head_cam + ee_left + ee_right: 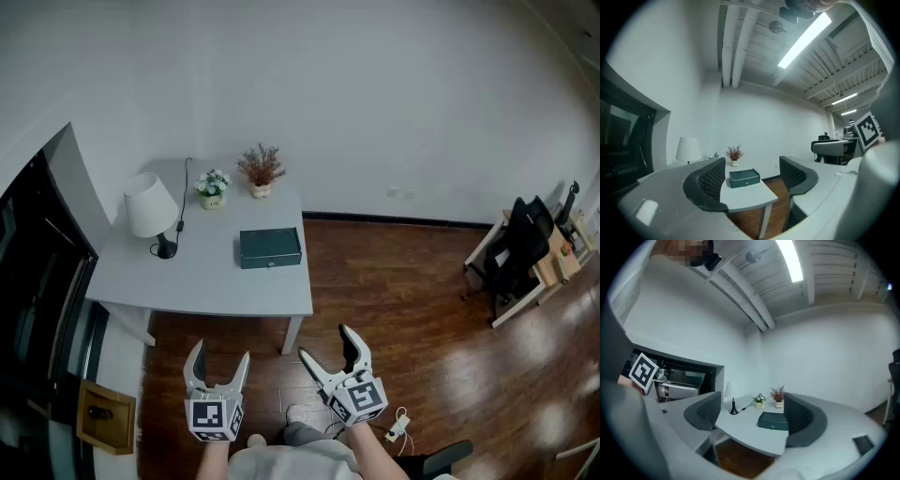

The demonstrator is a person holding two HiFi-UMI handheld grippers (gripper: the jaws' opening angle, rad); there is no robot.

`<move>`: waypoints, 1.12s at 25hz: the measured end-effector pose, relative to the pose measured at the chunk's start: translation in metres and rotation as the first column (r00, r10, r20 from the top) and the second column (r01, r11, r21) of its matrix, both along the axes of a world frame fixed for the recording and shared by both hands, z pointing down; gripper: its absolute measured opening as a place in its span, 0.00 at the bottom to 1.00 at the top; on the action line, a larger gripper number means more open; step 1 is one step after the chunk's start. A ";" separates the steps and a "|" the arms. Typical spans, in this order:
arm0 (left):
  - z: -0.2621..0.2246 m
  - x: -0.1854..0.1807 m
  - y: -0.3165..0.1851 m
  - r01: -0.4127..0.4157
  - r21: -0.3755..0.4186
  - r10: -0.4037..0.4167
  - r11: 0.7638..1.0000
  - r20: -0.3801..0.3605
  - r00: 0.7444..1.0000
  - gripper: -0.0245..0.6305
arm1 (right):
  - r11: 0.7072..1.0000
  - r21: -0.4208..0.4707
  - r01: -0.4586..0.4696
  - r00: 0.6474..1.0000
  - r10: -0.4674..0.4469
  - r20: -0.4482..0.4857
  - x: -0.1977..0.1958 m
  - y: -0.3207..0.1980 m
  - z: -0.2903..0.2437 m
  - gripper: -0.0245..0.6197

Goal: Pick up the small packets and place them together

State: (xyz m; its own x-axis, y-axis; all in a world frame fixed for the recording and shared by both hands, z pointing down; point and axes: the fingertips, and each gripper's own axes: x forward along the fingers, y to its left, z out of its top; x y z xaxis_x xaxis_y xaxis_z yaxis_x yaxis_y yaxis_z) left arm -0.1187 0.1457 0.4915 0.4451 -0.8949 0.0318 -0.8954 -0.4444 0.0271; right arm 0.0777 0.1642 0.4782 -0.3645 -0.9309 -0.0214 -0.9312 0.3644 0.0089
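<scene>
A dark green box (270, 248) lies on the grey table (197, 281) near its right edge; no small packets show in any view. My left gripper (217, 361) is held level over the wooden floor in front of the table, jaws open and empty. My right gripper (326, 343) is beside it to the right, also open and empty. The left gripper view has the green box (744, 178) between the open jaws in the distance, and the right gripper view shows the box (773, 420) likewise, far off.
On the table stand a white lamp (151, 208), a small flower pot (213, 187) and a pot of dried plants (262, 172). A dark cabinet (33, 281) flanks the table's left. Black chairs and a desk (525, 253) are at the right. A cable (398, 428) lies on the floor.
</scene>
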 end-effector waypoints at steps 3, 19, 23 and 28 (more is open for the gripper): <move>0.002 0.019 -0.018 0.029 -0.002 -0.029 1.000 0.007 1.000 0.57 | 1.000 0.007 0.029 0.999 -0.029 -0.024 0.021 -0.021 -0.001 0.69; -0.001 0.079 -0.114 0.043 -0.025 -0.042 0.999 0.028 0.999 0.57 | 0.994 -0.054 0.093 0.996 -0.093 0.014 0.067 -0.123 0.022 0.68; -0.002 0.081 -0.155 0.010 -0.003 -0.010 1.000 0.040 0.999 0.57 | 0.997 -0.057 0.061 0.998 -0.060 0.017 0.069 -0.161 0.026 0.68; 0.004 0.074 -0.204 -0.026 -0.009 0.026 1.000 0.020 0.999 0.57 | 0.998 -0.055 0.044 0.999 -0.044 -0.001 0.054 -0.214 0.020 0.68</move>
